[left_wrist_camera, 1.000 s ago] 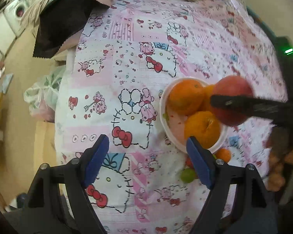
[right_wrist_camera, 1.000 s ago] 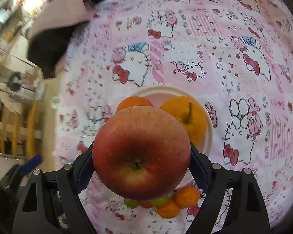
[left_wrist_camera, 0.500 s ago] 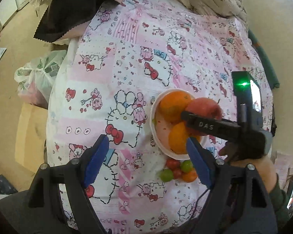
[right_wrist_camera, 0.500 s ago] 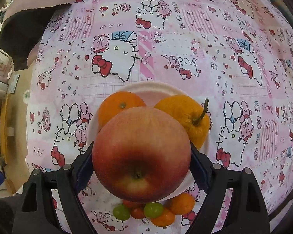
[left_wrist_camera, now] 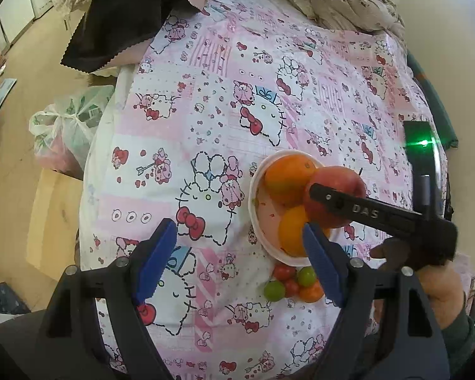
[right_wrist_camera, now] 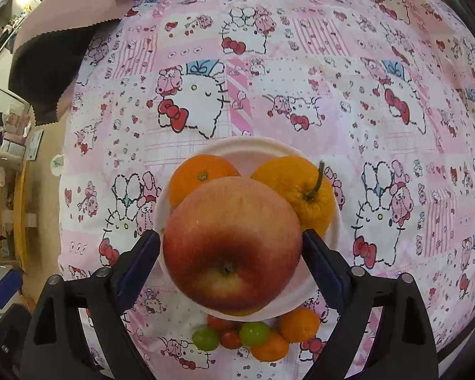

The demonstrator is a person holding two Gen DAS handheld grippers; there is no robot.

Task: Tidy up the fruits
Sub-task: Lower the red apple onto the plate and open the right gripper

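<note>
My right gripper [right_wrist_camera: 231, 247] is shut on a large red apple [right_wrist_camera: 232, 243] and holds it above a white plate [right_wrist_camera: 250, 148]. The plate holds a round orange [right_wrist_camera: 199, 174] and a stemmed orange [right_wrist_camera: 297, 186]. In the left wrist view the apple [left_wrist_camera: 335, 183] shows above the plate [left_wrist_camera: 253, 199], with the right gripper's finger across it. My left gripper [left_wrist_camera: 237, 253] is open and empty, above the cloth left of the plate. A small pile of cherry tomatoes, green grapes and small oranges [right_wrist_camera: 253, 335] lies just in front of the plate, also in the left wrist view [left_wrist_camera: 293, 283].
The fruit sits on a bed with a pink cartoon-print cover [left_wrist_camera: 237, 95]. A black and pink cloth [left_wrist_camera: 117, 22] lies at its far left corner. A plastic bag [left_wrist_camera: 63, 129] stands on the floor to the left. Crumpled bedding [left_wrist_camera: 348, 3] lies at the far edge.
The right gripper has moved the apple lower and nearer the plate. The left gripper has drawn back and up, so more of the bed shows.
</note>
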